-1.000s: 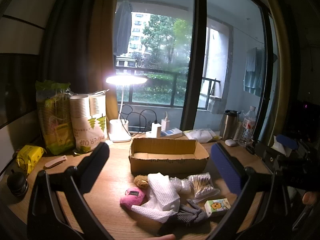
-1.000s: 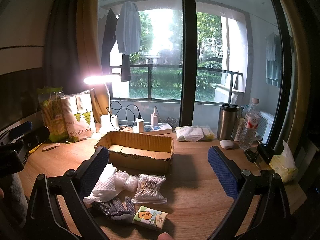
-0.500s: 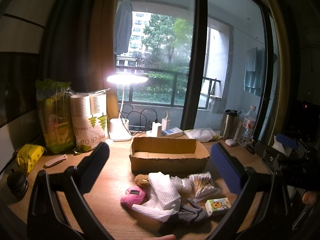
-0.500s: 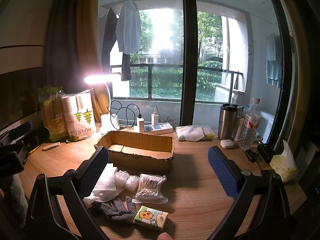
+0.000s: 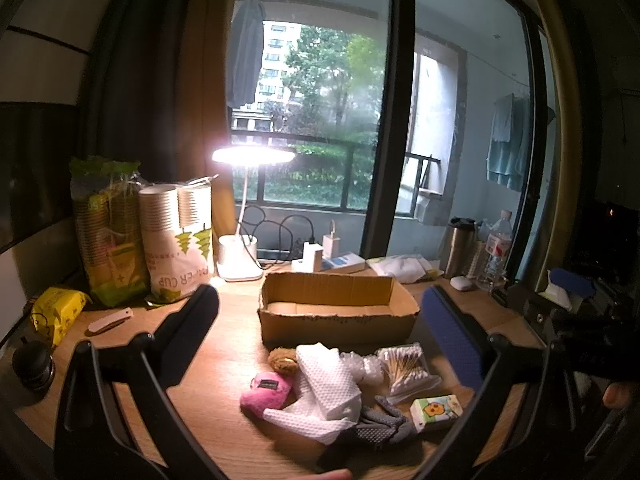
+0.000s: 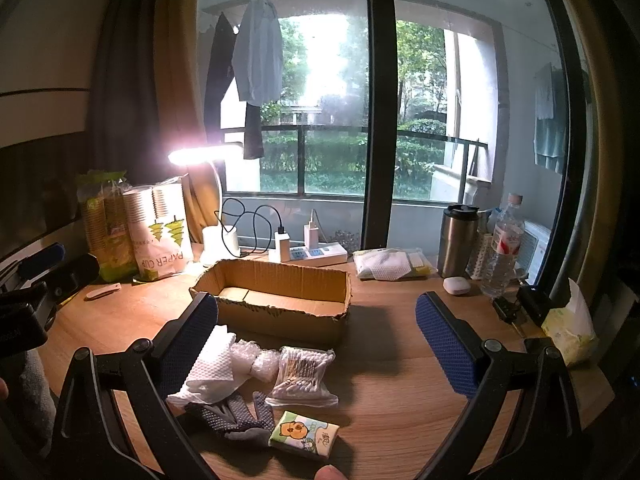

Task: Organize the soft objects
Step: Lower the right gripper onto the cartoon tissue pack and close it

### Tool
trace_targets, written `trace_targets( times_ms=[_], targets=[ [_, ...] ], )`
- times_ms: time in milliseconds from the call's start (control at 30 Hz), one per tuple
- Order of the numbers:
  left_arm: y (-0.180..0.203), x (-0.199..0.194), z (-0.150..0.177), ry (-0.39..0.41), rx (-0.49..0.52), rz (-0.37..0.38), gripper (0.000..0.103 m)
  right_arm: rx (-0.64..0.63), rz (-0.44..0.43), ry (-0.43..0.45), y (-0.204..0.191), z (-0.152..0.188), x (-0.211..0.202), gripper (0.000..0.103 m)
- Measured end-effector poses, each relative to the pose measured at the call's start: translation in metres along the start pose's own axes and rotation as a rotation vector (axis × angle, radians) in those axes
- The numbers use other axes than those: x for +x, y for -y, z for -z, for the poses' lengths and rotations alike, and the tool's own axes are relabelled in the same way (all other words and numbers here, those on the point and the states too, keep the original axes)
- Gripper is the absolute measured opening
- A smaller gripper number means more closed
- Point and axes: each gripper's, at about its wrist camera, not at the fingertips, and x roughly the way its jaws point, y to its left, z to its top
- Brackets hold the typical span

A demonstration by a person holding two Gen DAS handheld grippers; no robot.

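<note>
Cardboard box [image 5: 338, 312]: open top, torn rim, looks empty, mid-desk, far side of the pile.

Soft items clustered just near of it:
- pink plush [image 5: 266, 394], left end, lying flat, dark tag on top
- brown plush [image 5: 282, 360], just far of the pink one, partly under the white cloth
- white textured cloth [image 5: 326, 388], folded, centre, draped toward the near edge
- bubble wrap [image 6: 256, 362], crumpled, between cloth and cotton swab bag
- cotton swab bag [image 6: 302, 376], clear, flat, right of centre
- grey dotted gloves [image 6: 236, 416], near side, partly under the cloth
- tissue pack [image 6: 304, 434], cartoon print, nearest right, touching the gloves
</note>
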Motion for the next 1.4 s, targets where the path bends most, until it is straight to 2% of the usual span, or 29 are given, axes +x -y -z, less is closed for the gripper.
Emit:
trace_targets(
  times_ms=[233,433,1067,1367,1400],
  targets=[
    [0.0,0.01,0.003,-0.024,0.0,-0.002,0.102,0.007,-0.005,-0.021,0.003,0.002,0.007,0.101],
    [0.0,0.031,0.017,-0.104,0.01,-0.004,0.103,0.016,-0.004,-0.076,0.008,0.013,0.024,0.101],
    [0.009,0.105,0.08,-0.375,0.081,0.014,0.102,0.051,-0.022,-0.325,0.02,0.083,0.092,0.101],
    [0.02,0.125,0.092,-0.431,0.137,0.044,0.101,0.083,-0.078,-0.453,0.015,0.116,0.113,0.101],
    [0.021,0.127,0.092,-0.435,0.143,0.048,0.096,0.082,-0.079,-0.456,0.013,0.118,0.113,0.101]
  ],
)
